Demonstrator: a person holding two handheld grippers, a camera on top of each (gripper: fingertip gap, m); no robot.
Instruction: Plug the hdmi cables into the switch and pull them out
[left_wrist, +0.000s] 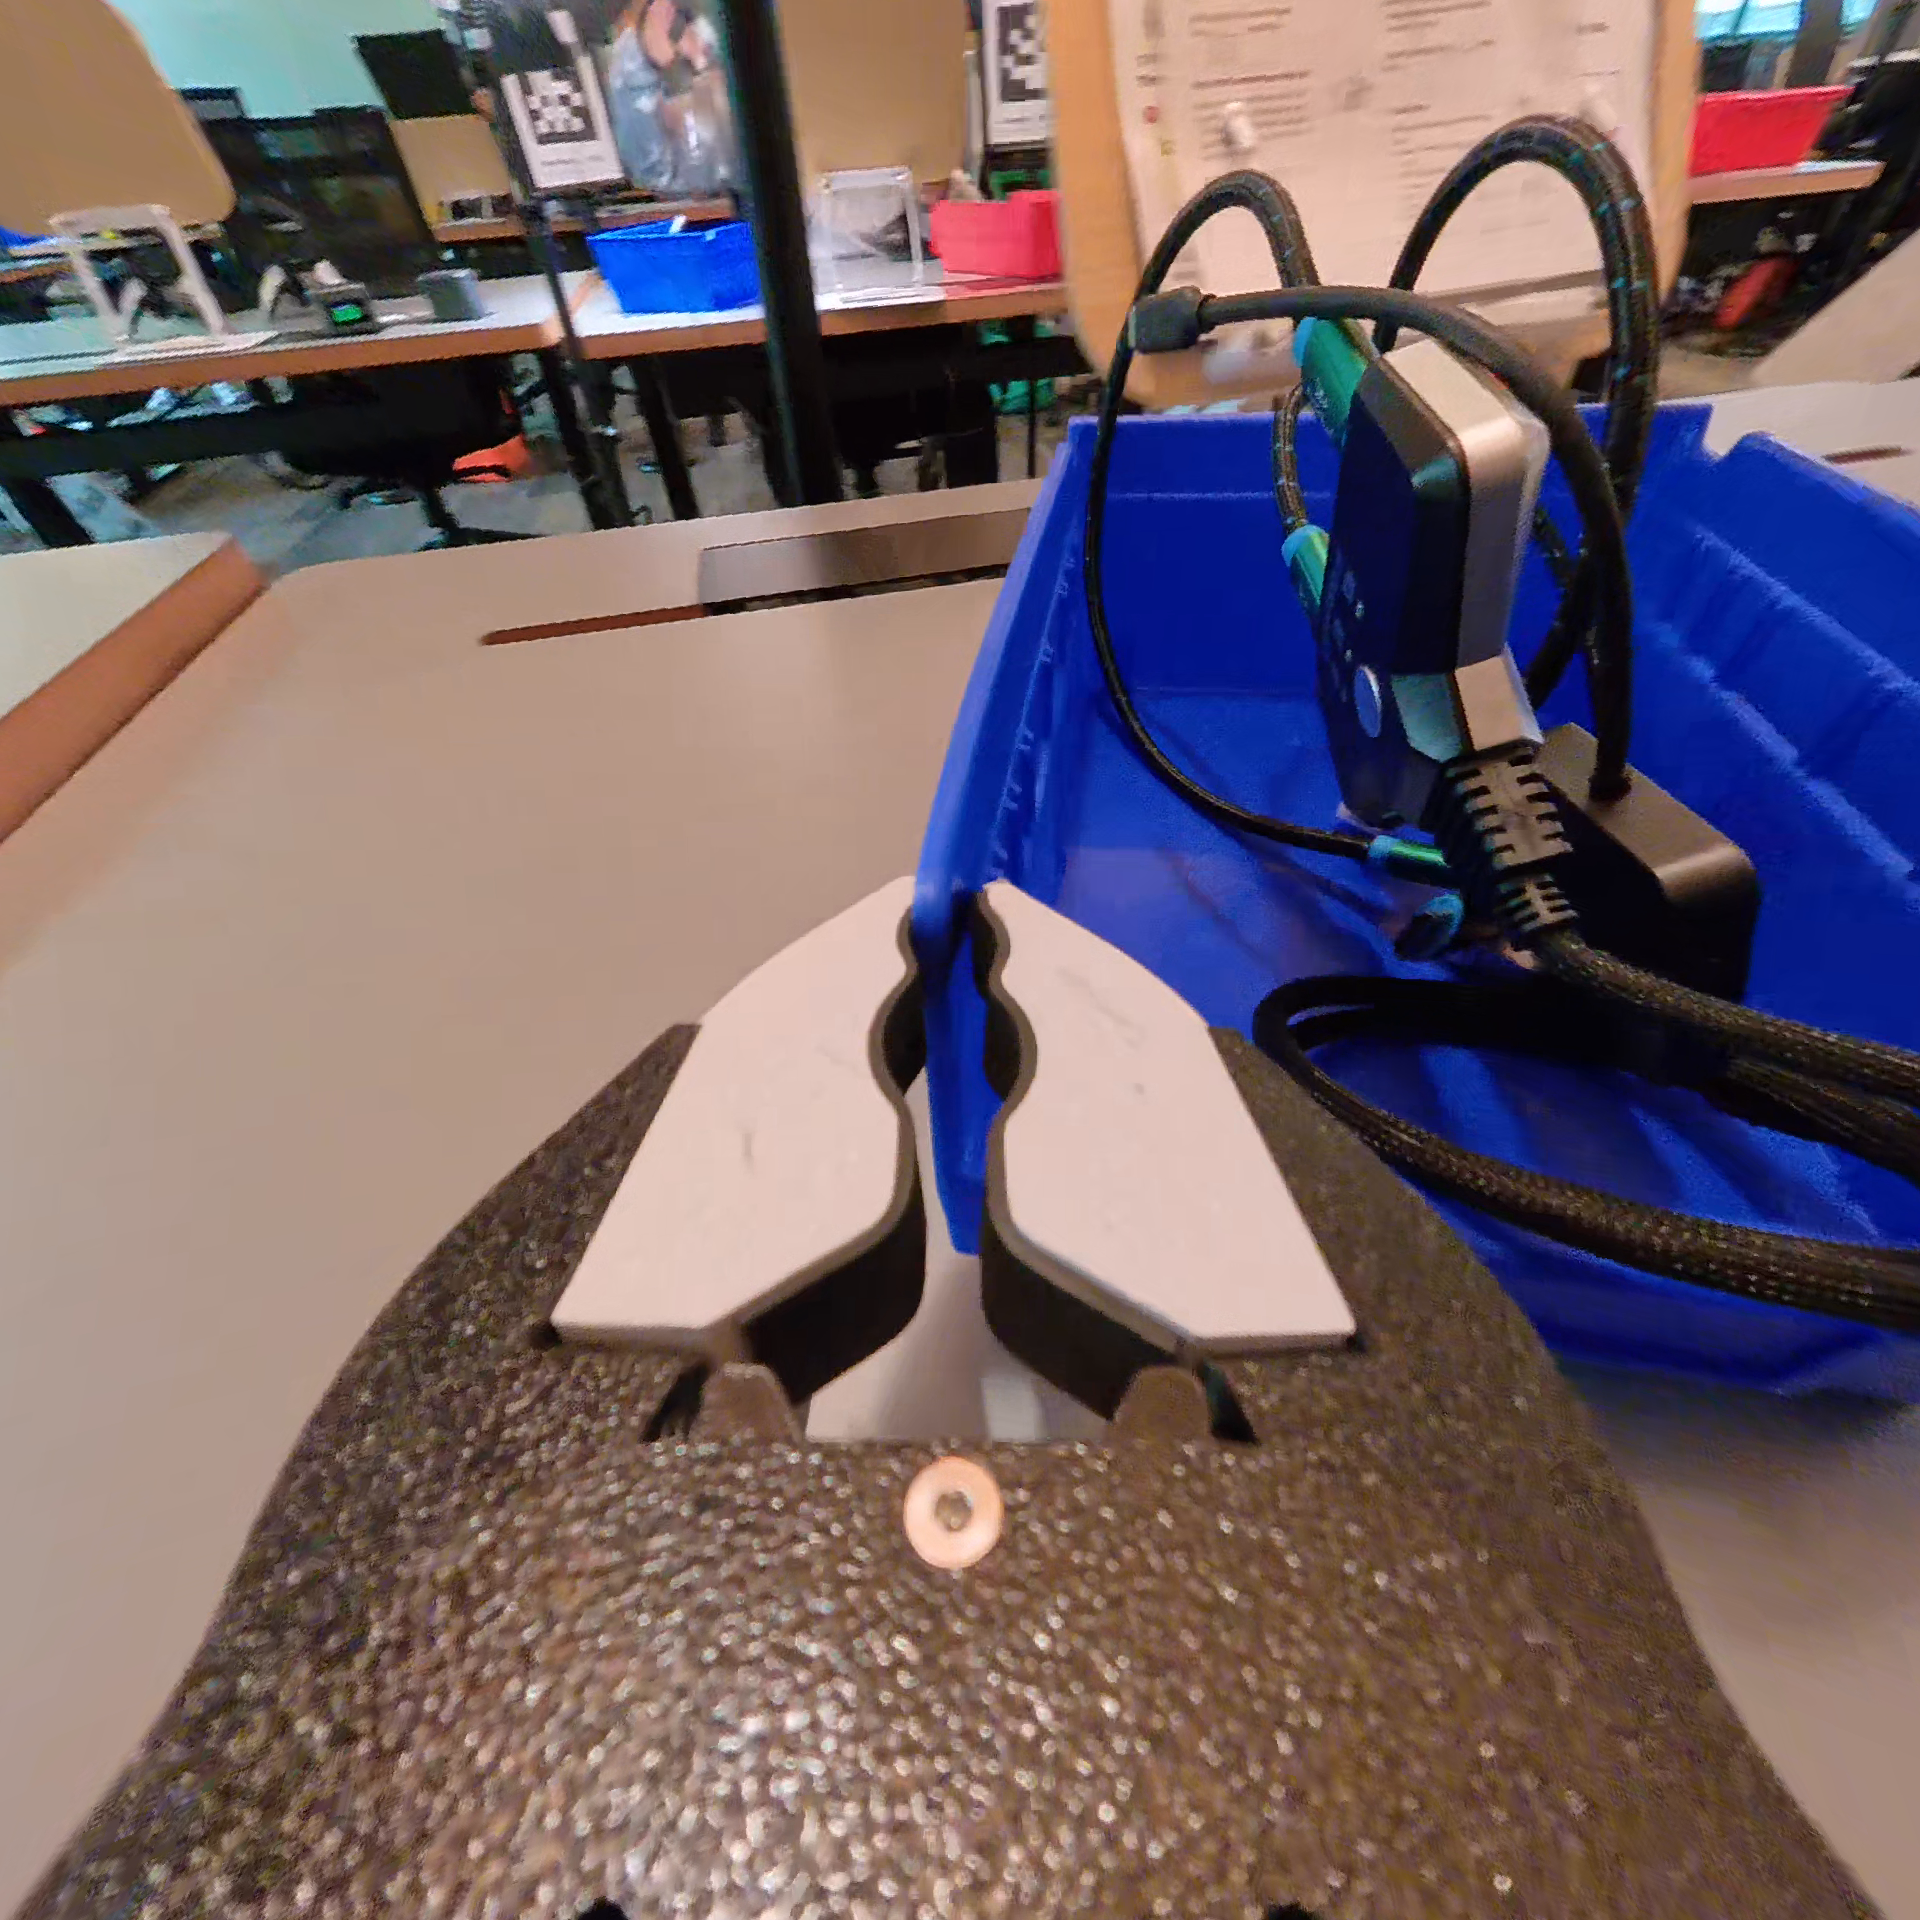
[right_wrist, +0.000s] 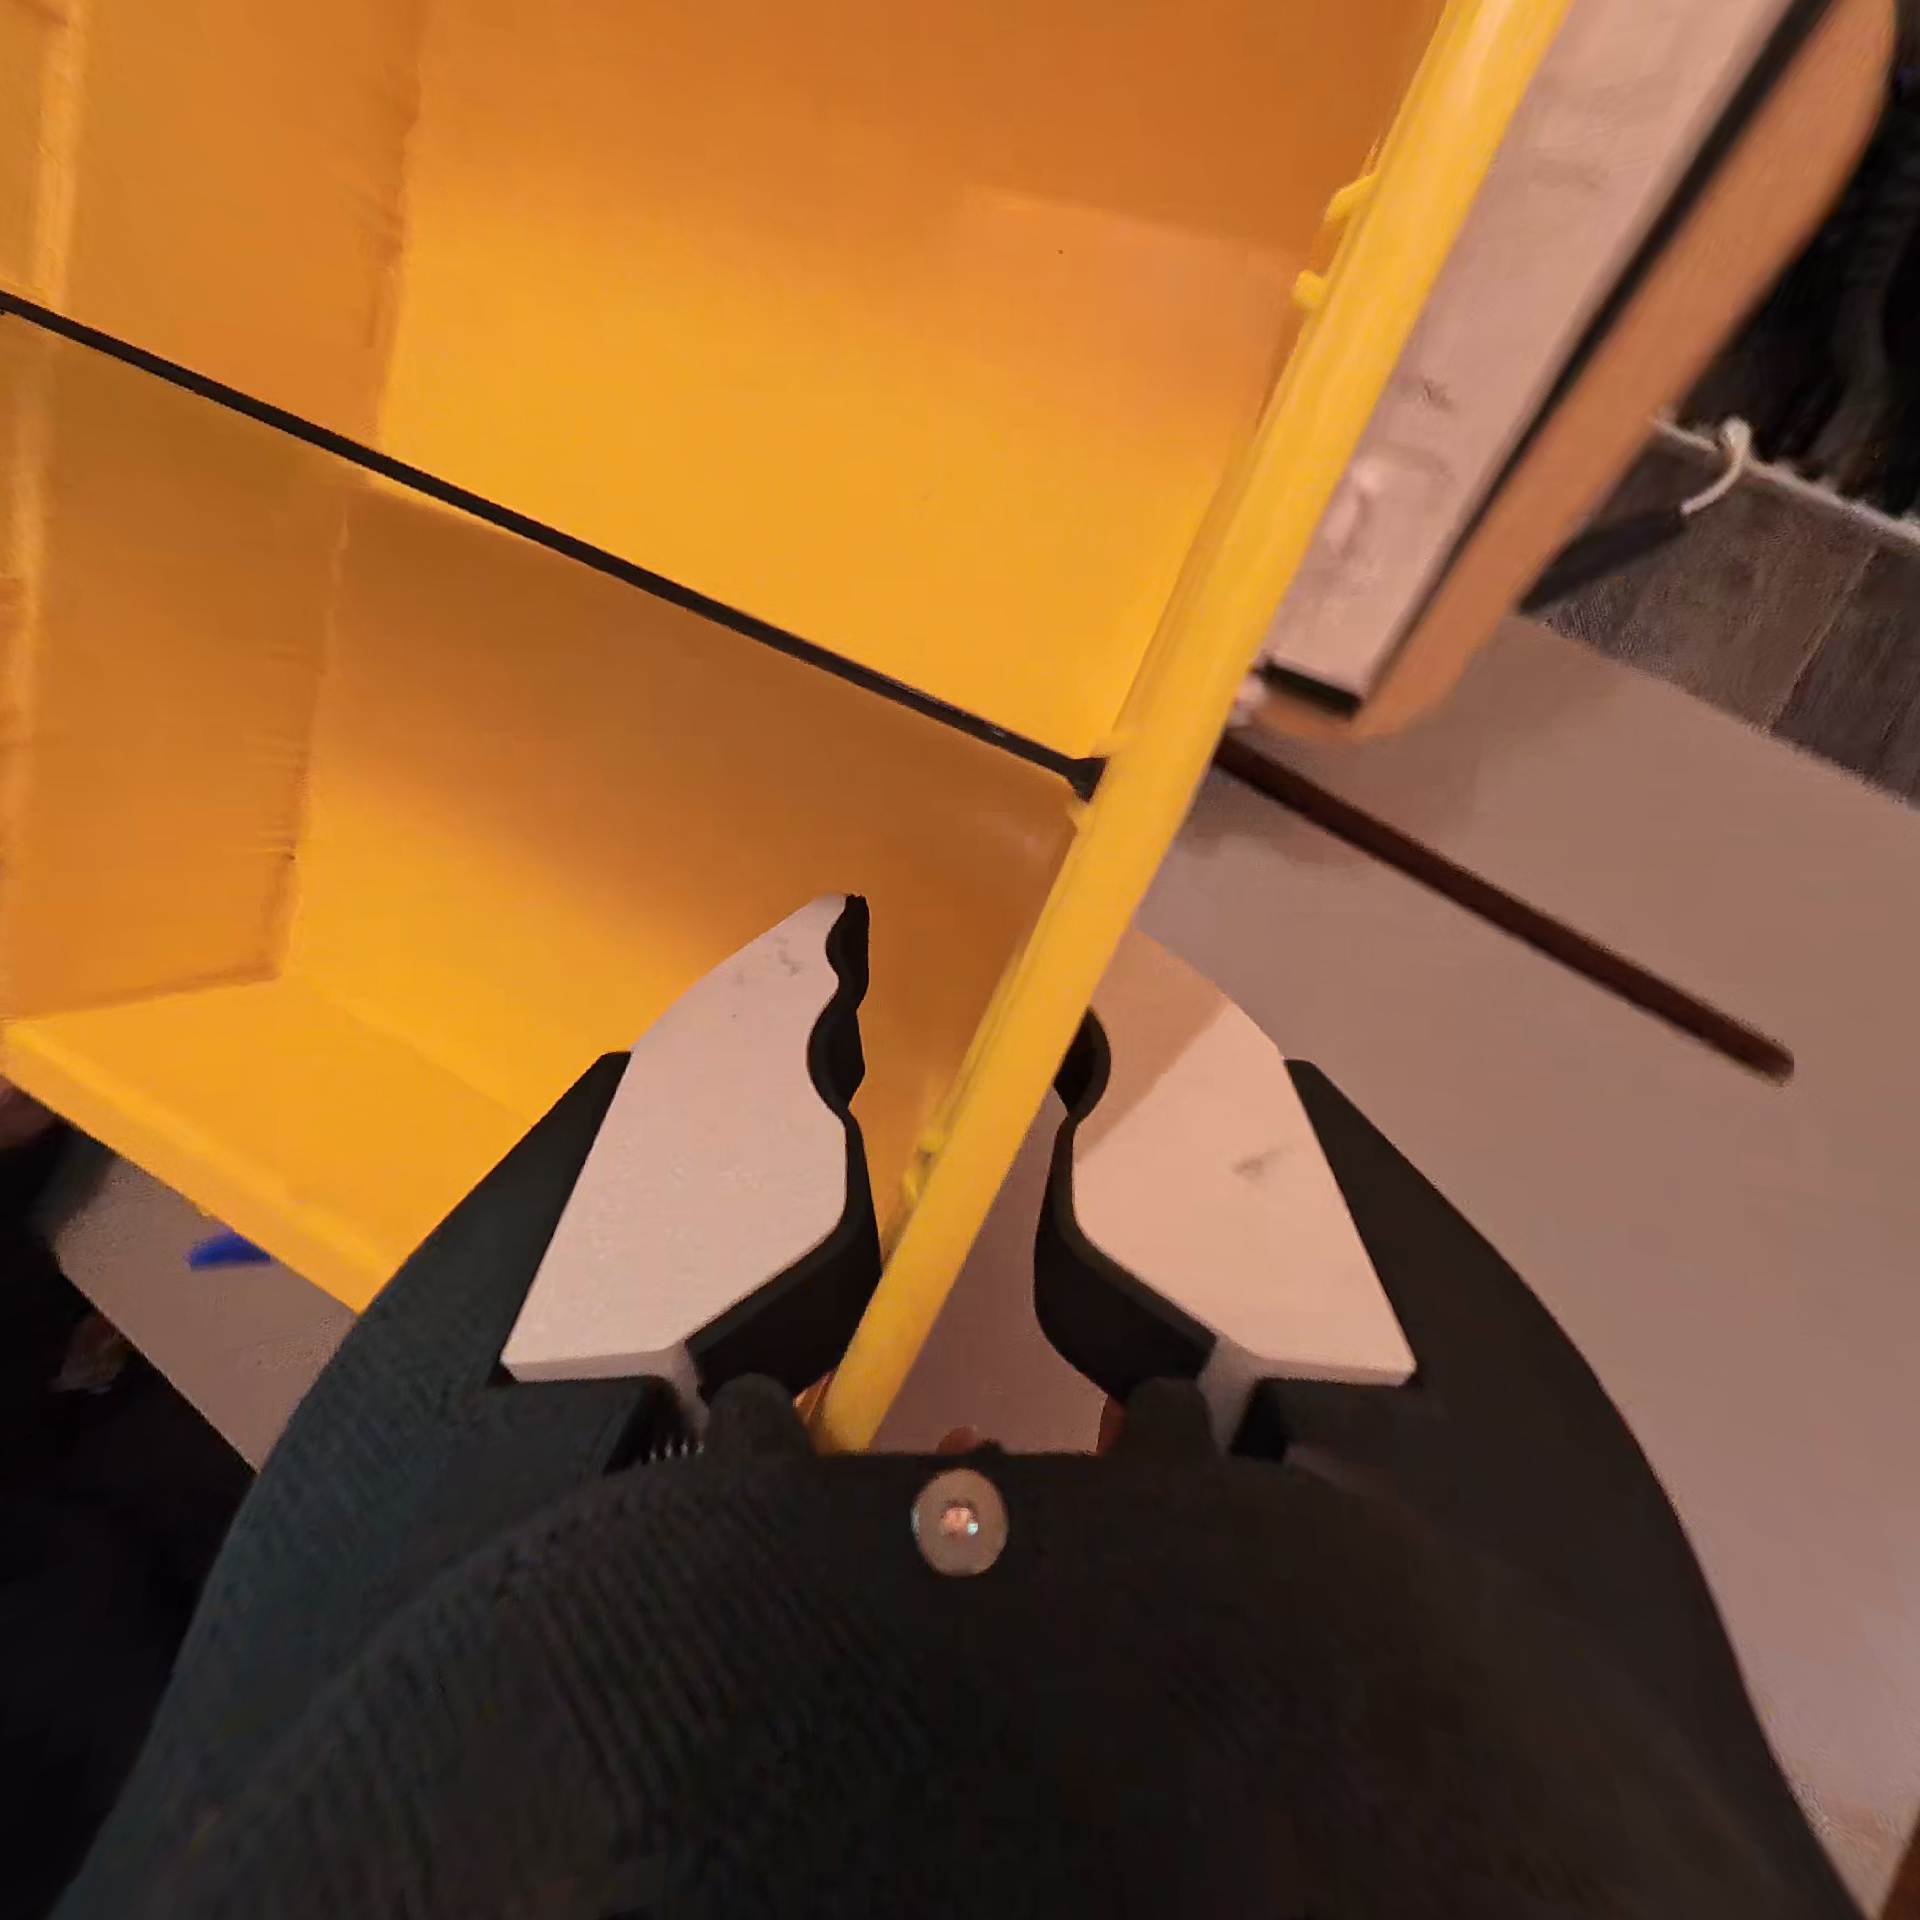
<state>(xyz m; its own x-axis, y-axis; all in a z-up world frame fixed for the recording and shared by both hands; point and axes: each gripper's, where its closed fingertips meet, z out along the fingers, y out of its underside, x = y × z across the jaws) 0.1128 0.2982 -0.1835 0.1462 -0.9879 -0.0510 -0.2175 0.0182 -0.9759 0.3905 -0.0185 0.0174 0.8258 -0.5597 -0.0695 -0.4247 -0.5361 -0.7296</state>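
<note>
A dark HDMI switch with a silver back stands on end in a blue bin. Thick black braided HDMI cables are plugged in at its lower end and run out to the right. Thinner black cables with teal plugs loop above it. My left gripper is shut on the blue bin's near left wall. My right gripper straddles the side wall of a yellow bin, one finger inside and one outside, closed on it. No cable or switch shows in the right wrist view.
A black block lies in the blue bin beside the switch. A thin black divider crosses the yellow bin. The grey table has a slot at the back. Other desks with bins stand beyond.
</note>
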